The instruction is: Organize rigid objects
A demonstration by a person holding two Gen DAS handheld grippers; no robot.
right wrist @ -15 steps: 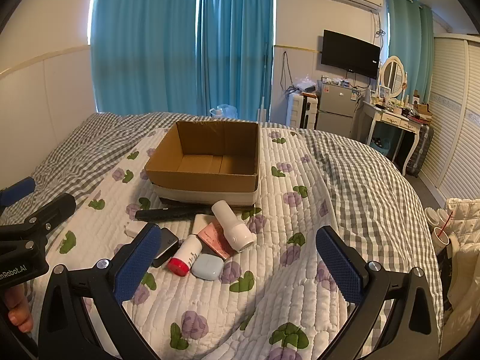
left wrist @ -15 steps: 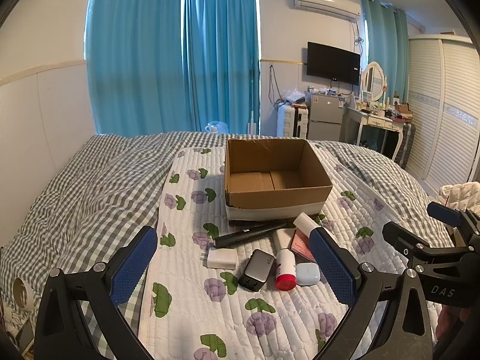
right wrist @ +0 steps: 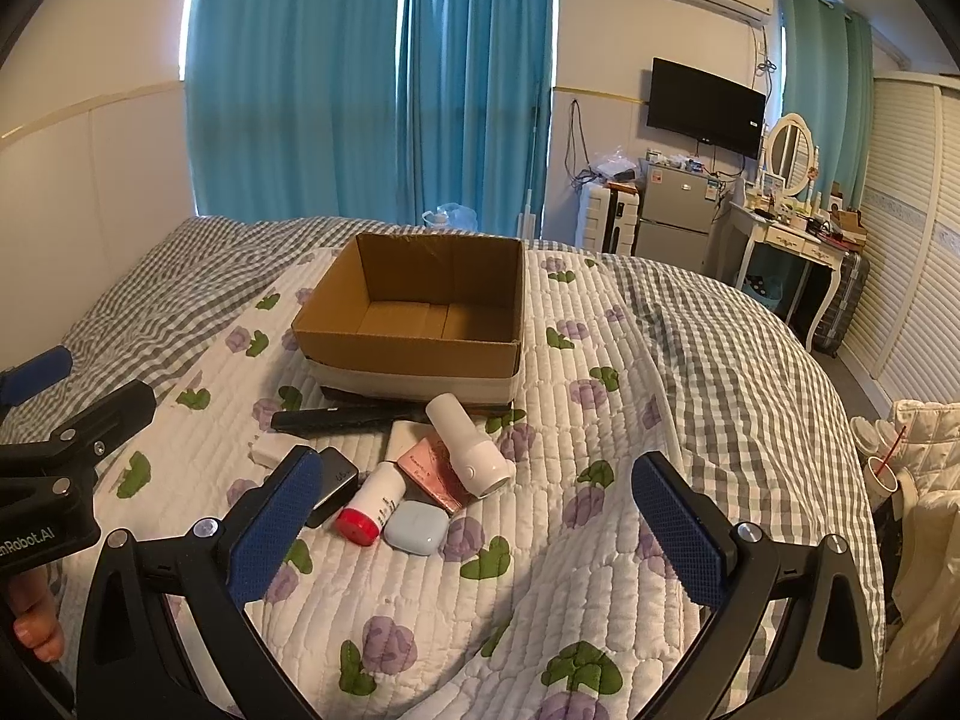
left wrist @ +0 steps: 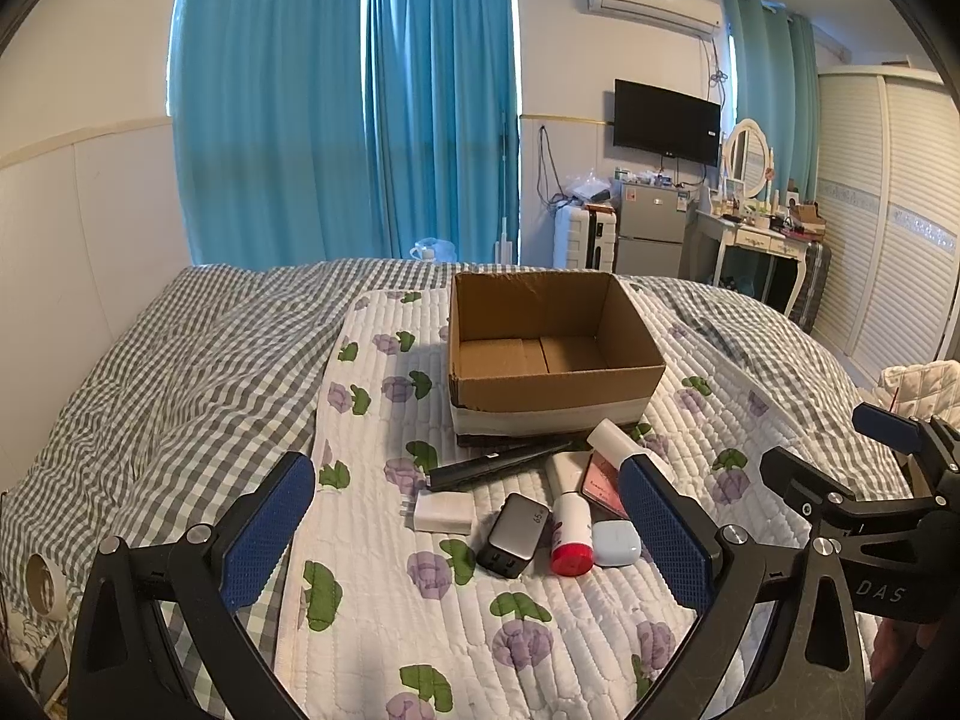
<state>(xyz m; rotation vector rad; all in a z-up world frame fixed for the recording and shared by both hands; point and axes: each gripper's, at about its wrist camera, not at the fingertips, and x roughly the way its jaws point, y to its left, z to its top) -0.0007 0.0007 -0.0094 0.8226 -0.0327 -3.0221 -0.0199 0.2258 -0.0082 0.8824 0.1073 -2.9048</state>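
A: Nearest the lenses, what are the two claws doing?

B: The left gripper [left wrist: 465, 531] is spread wide, its blue-padded fingers [left wrist: 267, 531] grasping nothing, raised above the white quilted mat with purple flowers [left wrist: 384, 618]. The right gripper [right wrist: 477, 531] is likewise released and carries nothing.

A: And the things to be sorted?

B: They lie clustered on the mat, just in front of the box. Nearest is a pale blue rounded earbud case [right wrist: 415, 527], touching a white tube with a red cap [right wrist: 367, 503]. To its left sits a dark grey charger block [left wrist: 511, 534], and beyond that a white plug adapter [left wrist: 443, 512].

A: Further back?

B: A flat pink packet [right wrist: 433, 468] lies partly under a white cylindrical handheld device [right wrist: 469, 447]. Behind them a long black slim bar [left wrist: 498, 465] lies slantwise, its far end right against the box's base.

A: The box itself?

B: An open brown cardboard box with a white band round its bottom [left wrist: 549, 354], upright on the mat, nothing inside. The mat lies over a grey checked bedspread [left wrist: 180, 372], with turquoise curtains [left wrist: 342, 108] farthest back.
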